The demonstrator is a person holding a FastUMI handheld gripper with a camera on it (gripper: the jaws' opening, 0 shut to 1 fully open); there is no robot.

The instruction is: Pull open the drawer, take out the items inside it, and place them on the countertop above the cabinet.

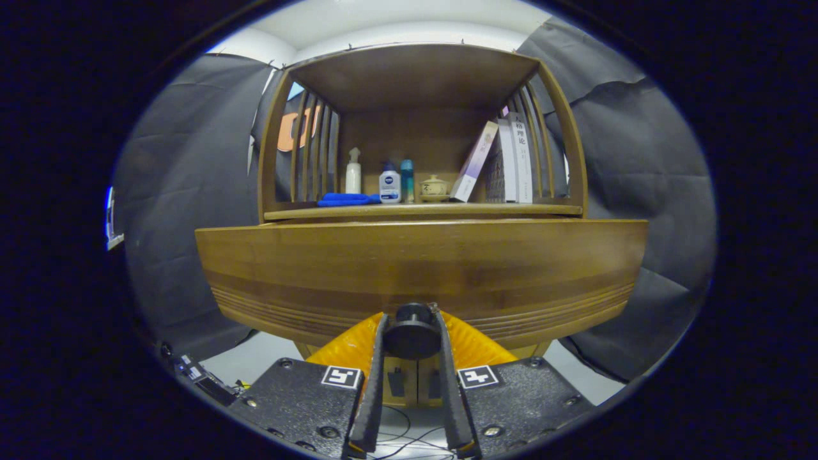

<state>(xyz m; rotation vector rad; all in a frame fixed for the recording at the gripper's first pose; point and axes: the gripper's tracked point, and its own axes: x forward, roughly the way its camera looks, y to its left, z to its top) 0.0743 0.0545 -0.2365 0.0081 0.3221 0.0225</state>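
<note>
My gripper (412, 332) sat clamped on the drawer (422, 275) knob (412, 332), both fingers pressing it; I judged a crooked pull could slip them off.

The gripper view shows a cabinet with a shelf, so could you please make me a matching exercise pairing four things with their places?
Things:
1. drawer knob
2. blue cloth
3. books
4. small lidded pot

Places:
A. leaning at the shelf's right end
B. between the two fingers of the tongs
C. lying flat at the shelf's left front
D. mid-shelf, just right of the bottles

Pairs: 1-B, 2-C, 3-A, 4-D
</note>
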